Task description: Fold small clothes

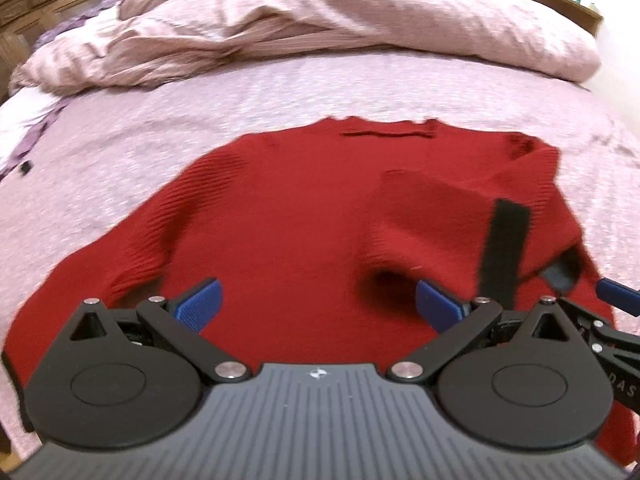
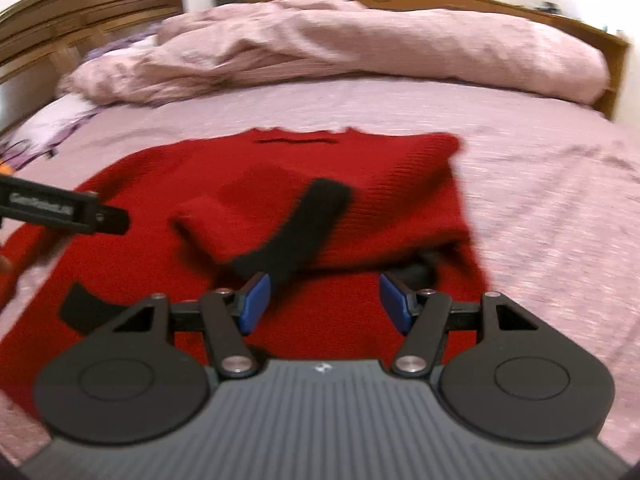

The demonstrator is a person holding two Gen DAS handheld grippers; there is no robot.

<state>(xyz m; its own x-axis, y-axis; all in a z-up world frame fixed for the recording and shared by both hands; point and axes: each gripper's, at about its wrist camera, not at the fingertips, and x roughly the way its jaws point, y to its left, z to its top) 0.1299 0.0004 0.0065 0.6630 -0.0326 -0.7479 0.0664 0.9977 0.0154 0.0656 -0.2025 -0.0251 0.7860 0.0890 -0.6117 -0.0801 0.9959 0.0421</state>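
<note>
Red sweater (image 1: pixel 288 216) flat mid-bed, bare sheet (image 2: pixel 540 208) rightward; both hand-held grippers (image 1: pixel 318 306) (image 2: pixel 324 304) released, empty.

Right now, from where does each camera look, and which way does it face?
Left wrist: sits on the left gripper, looks down over the red sweater toward the duvet; its open blue fingers show, the right gripper at the right edge.
Right wrist: sits on the right gripper, same direction; its open fingers show, the left gripper at the left edge.
Shared: sweater, folded sleeve, duvet, bed.
</note>
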